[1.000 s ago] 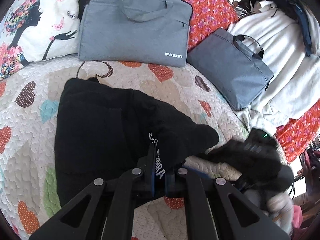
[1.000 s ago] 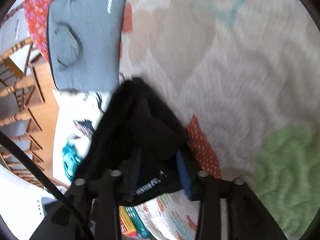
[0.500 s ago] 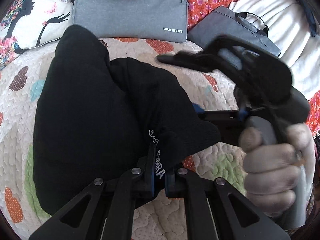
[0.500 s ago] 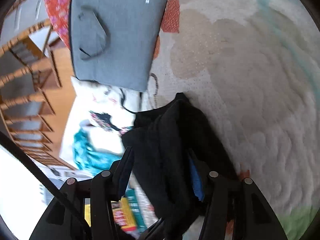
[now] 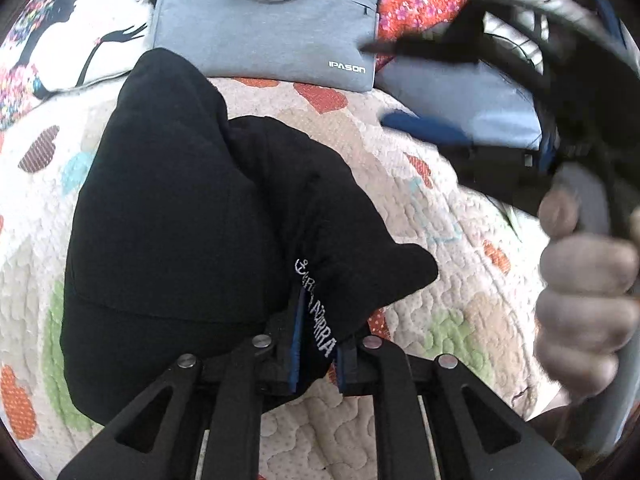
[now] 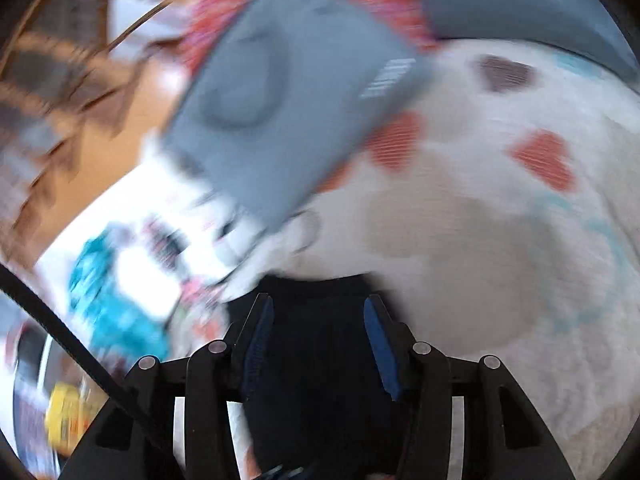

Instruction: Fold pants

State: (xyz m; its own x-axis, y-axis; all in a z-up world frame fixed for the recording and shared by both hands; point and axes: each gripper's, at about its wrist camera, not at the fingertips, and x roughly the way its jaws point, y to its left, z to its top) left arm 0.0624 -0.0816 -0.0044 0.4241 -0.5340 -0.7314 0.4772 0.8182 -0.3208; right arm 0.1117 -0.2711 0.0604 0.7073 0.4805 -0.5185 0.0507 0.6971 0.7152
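"IPASON" stands in white letters at the lower corner of the grey laptop bag [image 5: 264,20] lying at the far side of the bed; on the black pants [image 5: 192,216] a white print with a small anchor and letters ending in "RRA" runs along the edge right at my left fingers [image 5: 316,354]. Those fingers stand almost together and are just beginning to part, with that printed edge of the pants between the blue pads, which touch the cloth. The pants lie bunched in a dark heap on the heart-patterned quilt [image 5: 440,216], their far end reaching up close to the grey bag. My right fingers [image 6: 318,338] stand about half apart and are closing a little; black cloth shows low between them, but the picture is blurred and I cannot tell whether the pads press on it. From the left view my right hand [image 5: 588,296] grips its handle out at the right edge, above the quilt. Bare quilt lies open between the pants and that hand; a second grey bag [image 5: 460,116] sits beyond it.
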